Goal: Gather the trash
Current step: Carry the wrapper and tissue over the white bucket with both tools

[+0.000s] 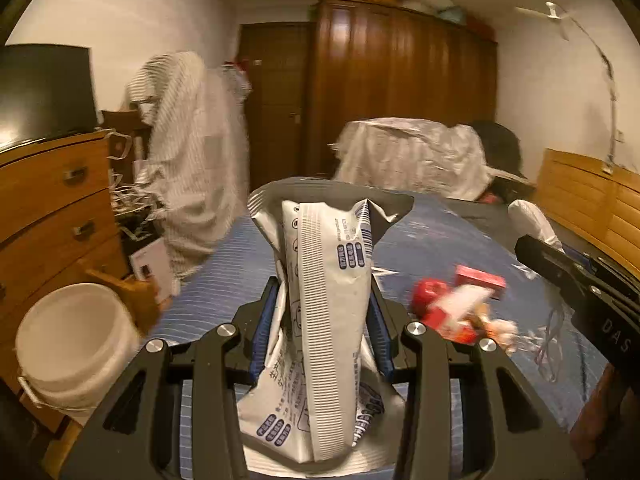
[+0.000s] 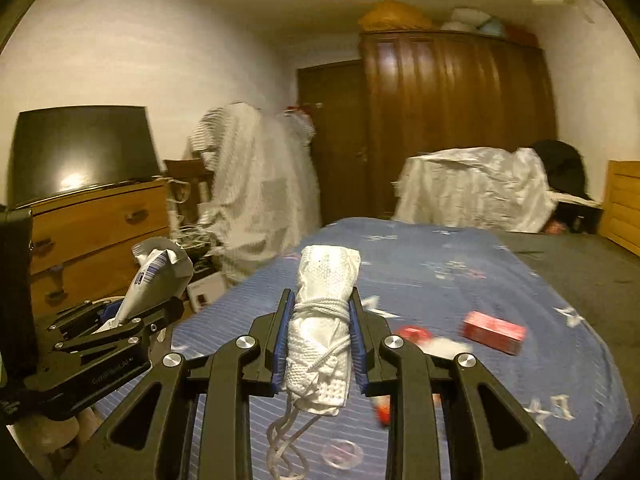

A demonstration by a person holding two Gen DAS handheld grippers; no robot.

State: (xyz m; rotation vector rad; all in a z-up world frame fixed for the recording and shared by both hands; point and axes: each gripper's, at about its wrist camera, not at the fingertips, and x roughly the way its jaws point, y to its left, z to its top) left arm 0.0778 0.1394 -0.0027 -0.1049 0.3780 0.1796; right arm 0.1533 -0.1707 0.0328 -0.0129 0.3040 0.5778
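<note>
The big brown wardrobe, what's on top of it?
On top of the wardrobe sit an orange-brown bundle and some pale, bluish soft things beside it. They are blurry, so what they are is unclear, and anything behind them is hidden.

Dim warm indoor light, glare on television (image 2: 80, 152), motion blur, fisheye bending, dark corner vignette

My left claw (image 1: 326, 312) pinches a crumpled white wrapper (image 1: 328, 280) with blue print, standing upright between the pads. My right claw (image 2: 320, 344) clamps a rolled white mesh bundle (image 2: 326, 308) bound with cord, its loops dangling below. A red box (image 2: 494, 332) and a red-and-white wrapper (image 1: 452, 308) lie near each other on the blue bed (image 2: 440, 272).
</note>
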